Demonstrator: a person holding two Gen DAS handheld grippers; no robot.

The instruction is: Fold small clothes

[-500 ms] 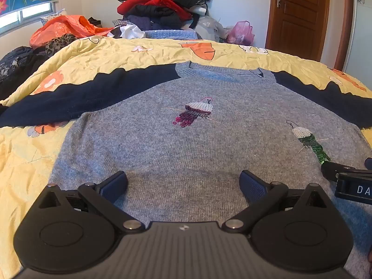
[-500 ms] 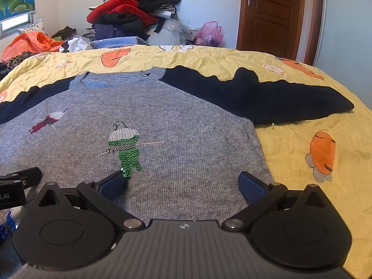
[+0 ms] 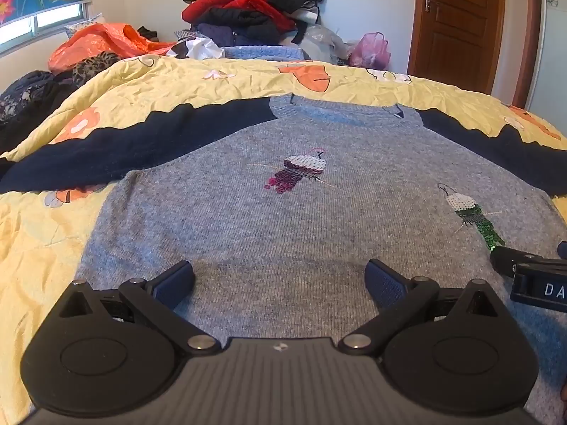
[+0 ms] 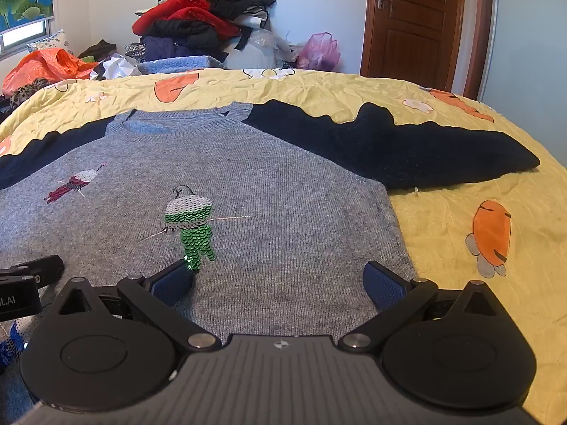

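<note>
Both claws over the sweater's lower part

My left claw (image 3: 280, 279) and right claw (image 4: 280, 279) gape wide, empty; grey sweater (image 4: 283, 184) flat; bare bedspread (image 4: 478, 106) at frame right.

bright daylight | window (image 3: 42, 17) upper left | sharp | fisheye-bent edges

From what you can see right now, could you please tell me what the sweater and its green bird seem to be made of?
Sweater: probably a wool-blend knit, matte and slightly fuzzy, with visible ribbed rows. Green bird: overlapping sequins, likely plastic, glinting in scale-like rows.
</note>
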